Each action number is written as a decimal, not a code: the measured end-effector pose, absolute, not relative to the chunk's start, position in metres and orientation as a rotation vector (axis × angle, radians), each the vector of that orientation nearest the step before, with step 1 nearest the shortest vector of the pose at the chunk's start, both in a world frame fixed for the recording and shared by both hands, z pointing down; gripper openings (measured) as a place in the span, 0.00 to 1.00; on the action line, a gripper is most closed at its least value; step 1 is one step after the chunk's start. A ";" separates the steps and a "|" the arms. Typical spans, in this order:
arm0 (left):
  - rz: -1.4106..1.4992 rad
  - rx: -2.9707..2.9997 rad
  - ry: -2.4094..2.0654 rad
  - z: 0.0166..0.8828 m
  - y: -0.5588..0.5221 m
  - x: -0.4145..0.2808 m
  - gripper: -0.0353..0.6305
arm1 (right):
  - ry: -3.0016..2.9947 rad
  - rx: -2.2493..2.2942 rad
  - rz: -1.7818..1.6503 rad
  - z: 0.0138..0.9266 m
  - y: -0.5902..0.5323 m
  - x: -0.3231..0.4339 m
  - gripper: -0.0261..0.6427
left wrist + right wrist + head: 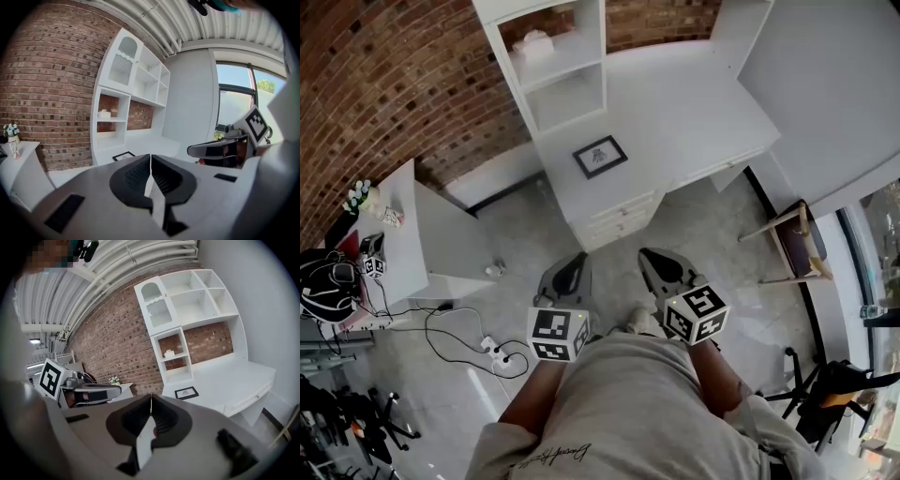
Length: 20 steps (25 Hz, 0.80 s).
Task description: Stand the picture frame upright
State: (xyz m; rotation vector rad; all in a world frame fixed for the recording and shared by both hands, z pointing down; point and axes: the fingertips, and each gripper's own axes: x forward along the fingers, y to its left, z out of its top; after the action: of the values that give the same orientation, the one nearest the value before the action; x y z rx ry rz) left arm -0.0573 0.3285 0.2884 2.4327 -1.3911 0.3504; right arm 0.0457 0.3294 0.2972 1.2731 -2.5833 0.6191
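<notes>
Left gripper [578, 258]: jaws together, nothing held, over the floor [698, 225], at 7 o'clock from the frame [600, 157]. That frame: black, lying flat on the white desk [703, 112], at 12 o'clock from head-view centre, just before the shelves [558, 66]. Right gripper [649, 255]: jaws together, nothing held, at 5 o'clock from the frame, well apart.

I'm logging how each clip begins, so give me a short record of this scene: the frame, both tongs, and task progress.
picture frame: lying flat on the white desk, in front of the shelf unit
left tongs: shut, empty, held short of the desk
right tongs: shut, empty, alongside the left
task progress: frame not yet touched
</notes>
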 end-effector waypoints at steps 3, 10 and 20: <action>0.349 2.433 -1.391 0.288 0.328 -0.058 0.09 | -2.588 1.288 0.632 0.296 0.327 0.046 0.08; 0.343 2.438 -1.379 0.289 0.327 -0.066 0.09 | -2.579 1.301 0.637 0.297 0.325 0.036 0.08; 0.322 2.476 -1.354 0.281 0.322 -0.091 0.09 | -2.571 1.329 0.614 0.292 0.320 0.008 0.08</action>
State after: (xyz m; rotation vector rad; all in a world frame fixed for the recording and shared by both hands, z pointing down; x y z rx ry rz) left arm -0.0913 0.3216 0.2812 2.4755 -1.3538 0.3217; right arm 0.0083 0.3205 0.2920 1.3293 -2.5707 0.6139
